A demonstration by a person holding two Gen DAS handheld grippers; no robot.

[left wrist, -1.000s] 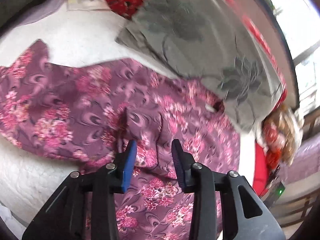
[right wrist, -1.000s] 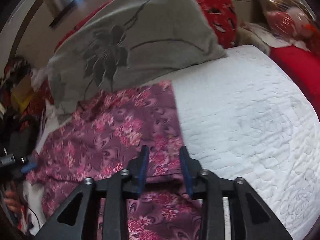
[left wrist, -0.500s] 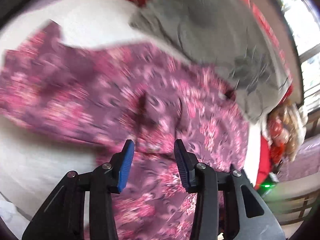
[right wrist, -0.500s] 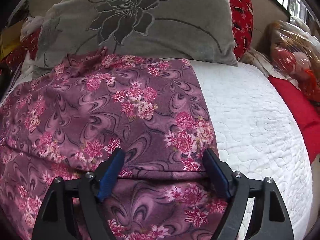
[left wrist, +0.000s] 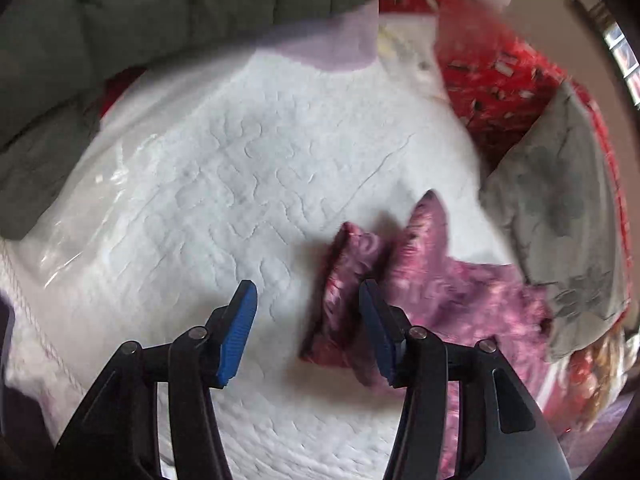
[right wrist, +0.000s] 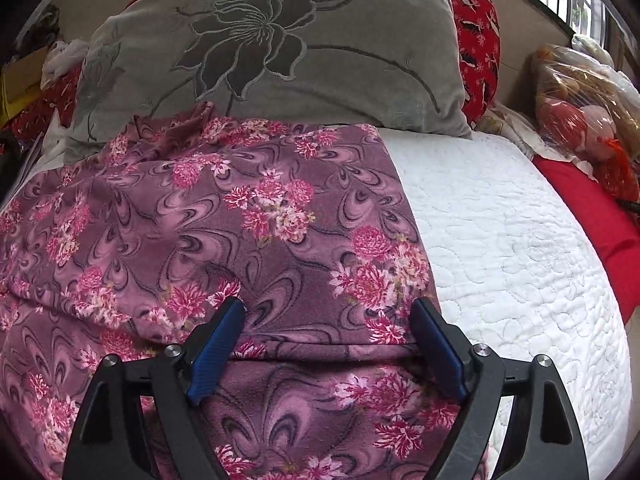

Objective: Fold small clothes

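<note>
A purple garment with pink flowers (right wrist: 240,220) lies on the white quilted bed (right wrist: 500,240), with one layer folded over another. My right gripper (right wrist: 328,340) hovers wide open just above the fold's near edge, and neither pad presses on the cloth. In the left wrist view, a blurred narrow end of the garment (left wrist: 352,280) lies on the bed (left wrist: 200,200), just inside the right fingertip (left wrist: 376,328). My left gripper (left wrist: 308,320) is above it with its jaws opening. The cloth's end reaches between them, but the pads do not grip it.
A grey pillow with a dark flower (right wrist: 280,48) sits behind the garment, with a red patterned pillow (right wrist: 478,52) beside it. A plastic bag of soft toys (right wrist: 580,112) and red bedding (right wrist: 592,216) are at the right. A dark green quilt (left wrist: 120,20) and lilac cloth (left wrist: 332,48) border the bed.
The right gripper has let go of the garment's folded edge and stands wide. The left gripper has swung off the middle of the garment to its narrow end, its jaws widening.
</note>
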